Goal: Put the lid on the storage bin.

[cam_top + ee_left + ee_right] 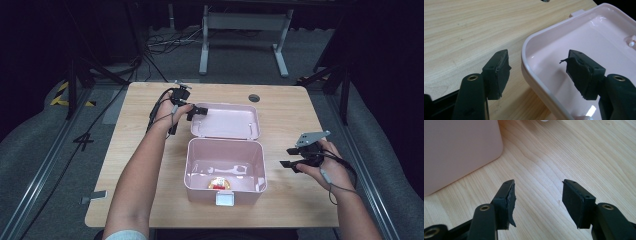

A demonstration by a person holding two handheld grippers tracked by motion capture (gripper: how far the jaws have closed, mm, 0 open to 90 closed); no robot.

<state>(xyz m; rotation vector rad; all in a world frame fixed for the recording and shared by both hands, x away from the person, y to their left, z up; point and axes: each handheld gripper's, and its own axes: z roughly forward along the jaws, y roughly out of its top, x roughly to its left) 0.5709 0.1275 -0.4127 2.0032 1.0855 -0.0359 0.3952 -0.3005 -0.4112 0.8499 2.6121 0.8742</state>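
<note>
light wooden table (150, 185) | pink plastic box (196, 165) sits open mid-table, its flat lid (235, 122) lying on the far side | left gripper (537, 66) jaws apart, straddling the lid's left rim | right gripper (537, 200) jaws apart, just right of the box

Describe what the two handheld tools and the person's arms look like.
Both tools are black, with two blocky jaws faced in worn, frayed rubber pads and brass-ringed screw holes. The right tool carries a grey three-cornered plate; the left tool trails dark cable. Forearms are bare, with a pale sleeve edge.
</note>
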